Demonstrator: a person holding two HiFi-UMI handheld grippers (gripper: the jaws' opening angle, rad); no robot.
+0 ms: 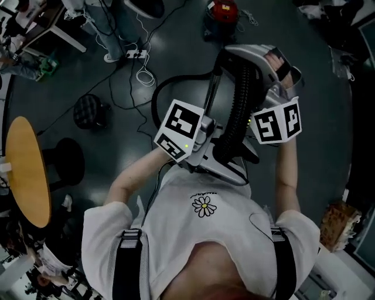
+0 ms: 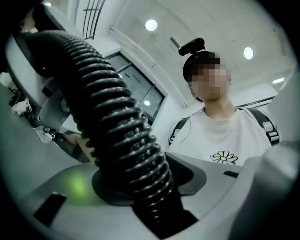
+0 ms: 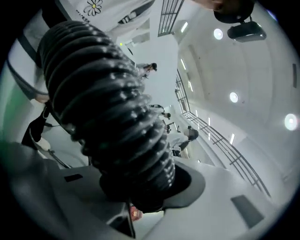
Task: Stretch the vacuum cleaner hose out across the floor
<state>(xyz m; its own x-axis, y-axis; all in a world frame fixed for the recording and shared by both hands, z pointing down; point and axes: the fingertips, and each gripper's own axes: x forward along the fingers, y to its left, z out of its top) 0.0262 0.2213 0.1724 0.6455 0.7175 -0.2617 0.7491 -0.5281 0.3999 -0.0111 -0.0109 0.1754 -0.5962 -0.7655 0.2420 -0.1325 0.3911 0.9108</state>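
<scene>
A black ribbed vacuum hose (image 1: 237, 105) is held up in front of the person's chest, well above the dark floor. My left gripper (image 1: 214, 158) is shut on the hose's lower stretch, and the hose (image 2: 117, 122) fills the gap between its grey jaws (image 2: 140, 187). My right gripper (image 1: 249, 137) is shut on the same hose (image 3: 108, 108) from the other side, its jaws (image 3: 140, 183) tight around the ribs. The two grips lie close together. Far off on the floor stands the red vacuum cleaner (image 1: 222, 13).
A round yellow table (image 1: 26, 170) stands at the left with two black stools (image 1: 88, 111) beside it. A power strip (image 1: 136, 54) and loose cables lie on the floor at the top. A brown box (image 1: 337, 222) sits at the right.
</scene>
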